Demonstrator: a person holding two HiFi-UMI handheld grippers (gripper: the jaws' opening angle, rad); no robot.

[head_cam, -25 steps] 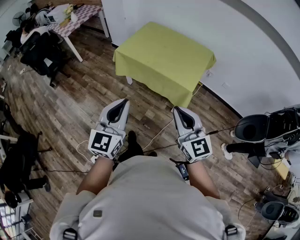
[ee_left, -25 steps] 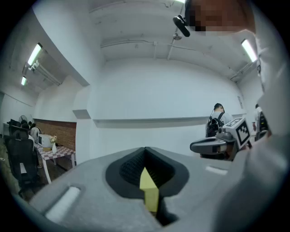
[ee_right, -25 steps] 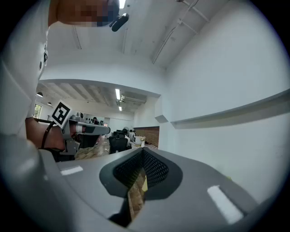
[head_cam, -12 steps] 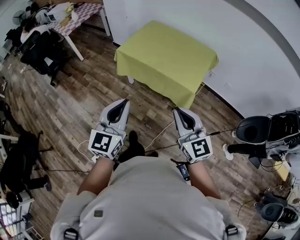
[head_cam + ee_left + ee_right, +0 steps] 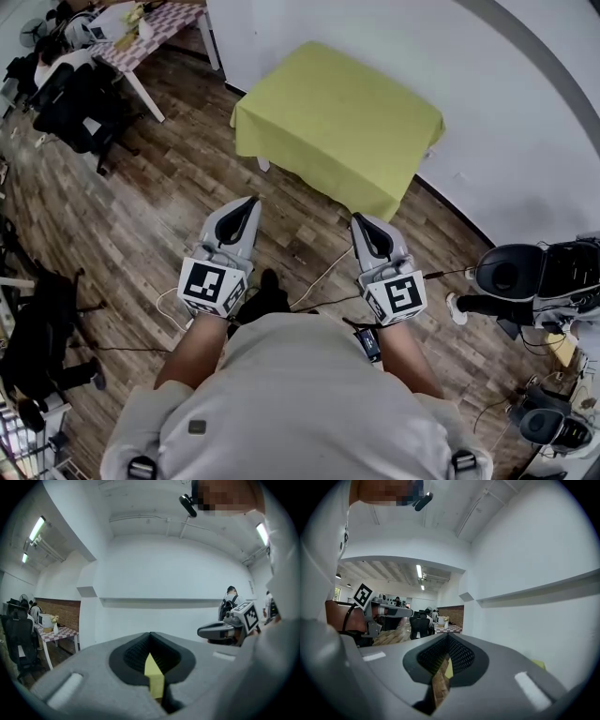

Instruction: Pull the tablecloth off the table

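Over wood floor (image 5: 159,187), clear of tablecloth (image 5: 337,122): left tool (image 5: 250,202), right tool (image 5: 357,219) closed, empty.

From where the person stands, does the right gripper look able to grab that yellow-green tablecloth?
Probably not yet: the right gripper hangs short of the tablecloth, jaws shut. Only open floor lies between, so nothing blocks a step closer.

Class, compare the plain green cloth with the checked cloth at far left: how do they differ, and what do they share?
The green cloth is plain; the checked cloth is patterned. The green cloth's top is bare; the checked cloth carries several items. The green cloth hangs low; the checked cloth leaves long white legs showing. Both cover tables on the wooden floor.
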